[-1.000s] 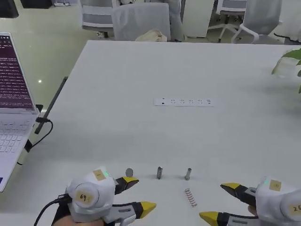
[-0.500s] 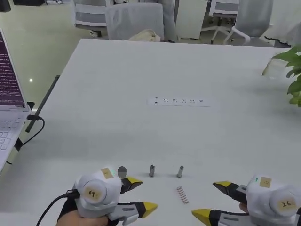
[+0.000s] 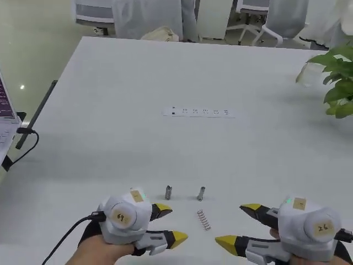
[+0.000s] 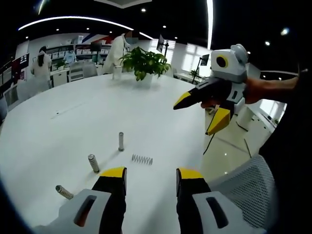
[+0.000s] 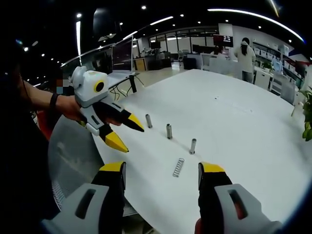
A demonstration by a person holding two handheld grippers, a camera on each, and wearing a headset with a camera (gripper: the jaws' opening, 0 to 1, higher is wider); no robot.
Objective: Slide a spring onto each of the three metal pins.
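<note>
Noted one loose spring [image 3: 204, 219] lying flat on the white table [image 3: 165, 72], just short of the right-hand pin [image 3: 201, 193] and between the two sets of yellow tips. Counted three upright metal pins in a row along the near edge: the right-hand one, the middle pin [image 3: 169, 192], and the left-hand pin [image 4: 63, 192] close beside the left gripper [image 3: 172, 223]. Judged the upright stance deliberate, keeping each top free for a spring lowered over it. Read the right-hand pin as smooth and bare. Suspected the other two of being sleeved already, going by a ribbed look in the left gripper view; too small to swear to.

Found the left gripper with jaws parted and nothing between them, hovering low by the row. Found the right gripper [image 3: 236, 224] likewise gaping wide and empty, tips aimed inward toward the spring. Took the facing pose as readiness: one side for the pick, the other for steadying.

Plenty of bare tabletop beyond the pins, up to the power strip [image 3: 199, 112]. Potted plant [image 3: 333, 83] and black cable [image 3: 27, 141] well apart at the sides. Tight only toward the near edge, close behind the spring, with a mesh chair [image 4: 243, 185] below it. Worth guarding against a roll off that edge during the pinch, given a thin coil lying flat.
</note>
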